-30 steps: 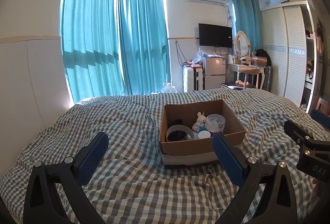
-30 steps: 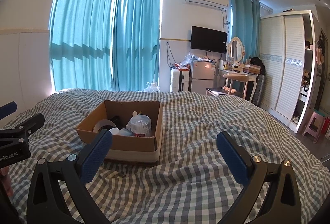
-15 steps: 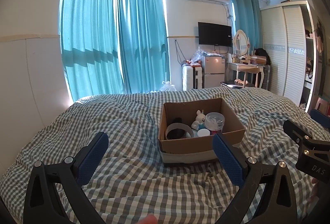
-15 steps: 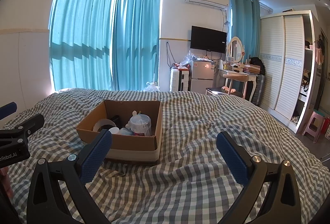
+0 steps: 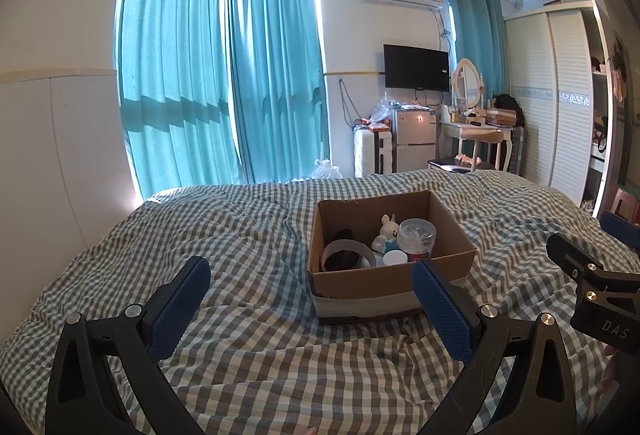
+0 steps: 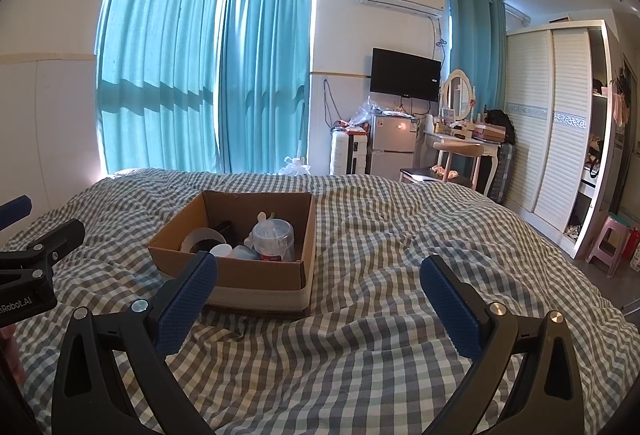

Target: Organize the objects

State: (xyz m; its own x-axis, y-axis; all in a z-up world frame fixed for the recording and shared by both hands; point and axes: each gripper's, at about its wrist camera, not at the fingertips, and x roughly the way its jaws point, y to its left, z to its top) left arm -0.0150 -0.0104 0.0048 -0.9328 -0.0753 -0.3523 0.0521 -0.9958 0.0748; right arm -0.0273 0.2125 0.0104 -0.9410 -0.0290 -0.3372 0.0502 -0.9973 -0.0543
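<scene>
Cardboard box (image 5: 384,285) on bed; right gripper (image 5: 600,299) marked "DAS", jaws apart.

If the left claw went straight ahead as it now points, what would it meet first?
Probably the checked bedspread; the open left claw aims just left of the cardboard box, though depth is unclear.

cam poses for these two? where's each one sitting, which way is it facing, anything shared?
Left wrist: rides the left hand-held gripper, low over the checked bed, facing the cardboard box ahead-right; own open fingers show, right hand-held gripper at right edge.
Right wrist: rides the right hand-held gripper, same height, box ahead-left; own open fingers, left gripper at left edge.
Shared: box, bed, teal curtains, TV, wardrobe.
</scene>
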